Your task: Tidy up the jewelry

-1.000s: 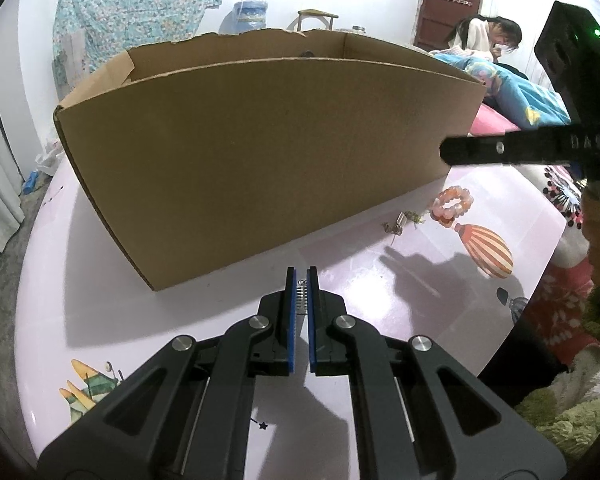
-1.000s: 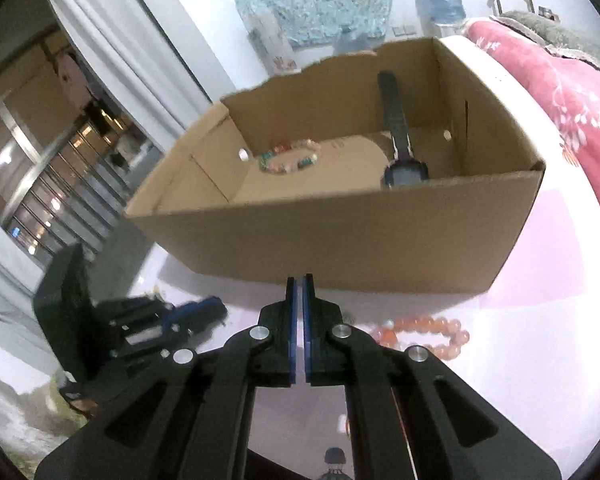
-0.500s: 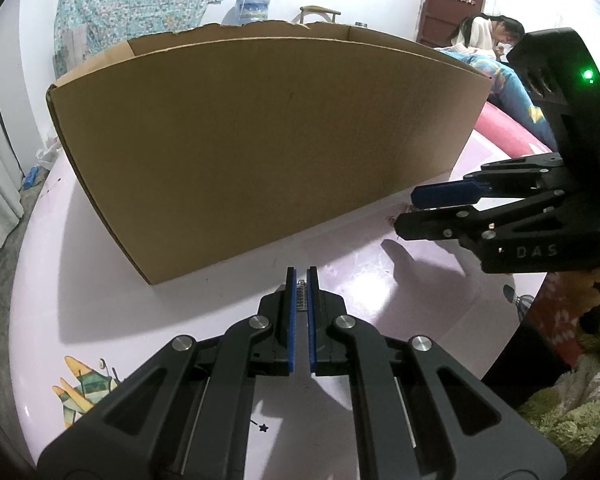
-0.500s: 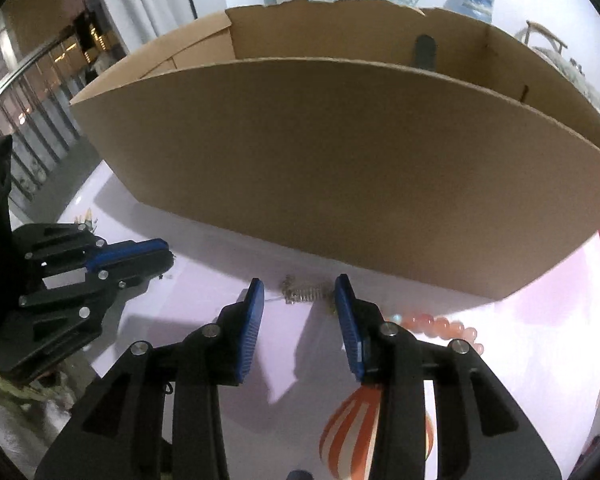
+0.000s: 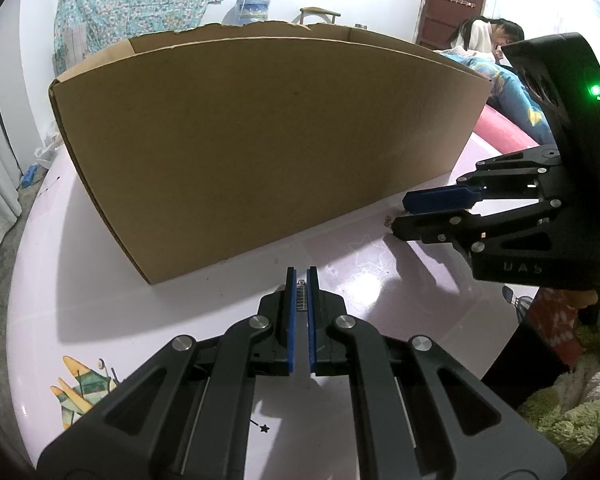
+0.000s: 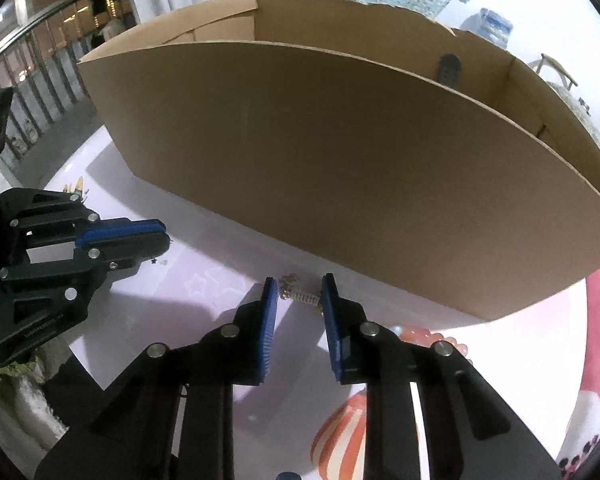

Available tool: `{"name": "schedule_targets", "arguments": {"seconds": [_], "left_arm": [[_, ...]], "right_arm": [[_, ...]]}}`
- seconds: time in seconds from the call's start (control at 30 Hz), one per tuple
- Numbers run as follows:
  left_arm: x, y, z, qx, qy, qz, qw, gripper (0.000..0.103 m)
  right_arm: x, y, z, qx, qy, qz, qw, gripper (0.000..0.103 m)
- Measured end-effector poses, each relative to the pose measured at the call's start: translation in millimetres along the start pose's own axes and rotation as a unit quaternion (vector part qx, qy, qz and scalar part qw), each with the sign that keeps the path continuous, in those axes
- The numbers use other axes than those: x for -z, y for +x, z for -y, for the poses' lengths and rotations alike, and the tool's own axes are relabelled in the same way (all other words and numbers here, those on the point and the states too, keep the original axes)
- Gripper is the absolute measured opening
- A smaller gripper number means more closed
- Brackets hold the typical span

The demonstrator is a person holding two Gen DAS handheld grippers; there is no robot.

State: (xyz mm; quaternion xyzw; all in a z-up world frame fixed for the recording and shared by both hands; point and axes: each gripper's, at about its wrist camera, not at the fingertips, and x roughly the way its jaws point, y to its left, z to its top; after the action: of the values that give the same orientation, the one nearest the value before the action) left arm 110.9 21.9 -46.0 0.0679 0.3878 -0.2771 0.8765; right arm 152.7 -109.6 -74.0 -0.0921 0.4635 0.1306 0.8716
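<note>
Holding a dark strap [image 6: 449,70], cardboard box [image 6: 340,168], right gripper [image 6: 298,294] jaws closing around earring [image 6: 300,294], left gripper [image 5: 301,280] jaws shut.

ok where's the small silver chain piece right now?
In the right wrist view, the small silver chain piece lies on the pale pink table, between the closing right gripper's blue fingertips, just before the brown cardboard box.

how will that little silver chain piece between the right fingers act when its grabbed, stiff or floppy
The silver chain piece is probably floppy: it lies crooked on the table, in fine links. It looks thin and light, so it may slip out as the right gripper closes its fingers around it. Lying flat, it is unlikely to roll.
</note>
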Motion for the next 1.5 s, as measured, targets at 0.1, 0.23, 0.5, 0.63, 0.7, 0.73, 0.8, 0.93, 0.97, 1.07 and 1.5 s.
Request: {"name": "schedule_targets", "arguments": {"seconds": [0.1, 0.23, 0.5, 0.63, 0.7, 0.73, 0.8, 0.93, 0.97, 1.07, 1.5], "left_arm": [[-1, 0, 0, 0.001, -0.001, 0.0, 1.0, 0.004], [-3, 1, 0, 0.003, -0.004, 0.0, 1.0, 0.004], [-3, 2, 0, 0.001, -0.005, -0.001, 1.0, 0.004], [-3, 2, 0, 0.001, -0.004, -0.001, 1.0, 0.004], [-3, 2, 0, 0.001, -0.004, -0.001, 1.0, 0.004], [-3, 2, 0, 0.001, -0.004, -0.001, 1.0, 0.004], [-3, 2, 0, 0.001, -0.004, -0.001, 1.0, 0.004], [-3, 2, 1, 0.001, -0.004, -0.001, 1.0, 0.004], [-3, 2, 1, 0.001, -0.004, 0.0, 1.0, 0.004], [-3, 2, 0, 0.002, -0.005, -0.001, 1.0, 0.004], [-3, 0, -3, 0.002, -0.005, 0.001, 1.0, 0.004]], "right_arm": [[1, -2, 12, 0.011, 0.023, -0.004, 1.0, 0.023], [-1, -2, 22, -0.016, 0.066, -0.005, 0.998, 0.024], [0, -13, 8, -0.04, 0.047, 0.012, 0.998, 0.026], [-4, -11, 16, -0.034, 0.046, 0.011, 0.998, 0.026], [-3, -10, 16, -0.031, 0.048, 0.01, 0.998, 0.026], [-1, -8, 14, -0.031, 0.048, 0.009, 0.998, 0.026], [-3, -6, 14, -0.03, 0.045, 0.01, 0.999, 0.026], [0, -1, 5, -0.014, 0.027, -0.004, 1.0, 0.022], [1, -1, 6, -0.015, 0.027, -0.003, 1.0, 0.02], [0, 0, 9, -0.025, 0.044, -0.006, 0.999, 0.005], [-5, -26, 27, -0.092, 0.111, 0.046, 0.988, 0.0]]}}
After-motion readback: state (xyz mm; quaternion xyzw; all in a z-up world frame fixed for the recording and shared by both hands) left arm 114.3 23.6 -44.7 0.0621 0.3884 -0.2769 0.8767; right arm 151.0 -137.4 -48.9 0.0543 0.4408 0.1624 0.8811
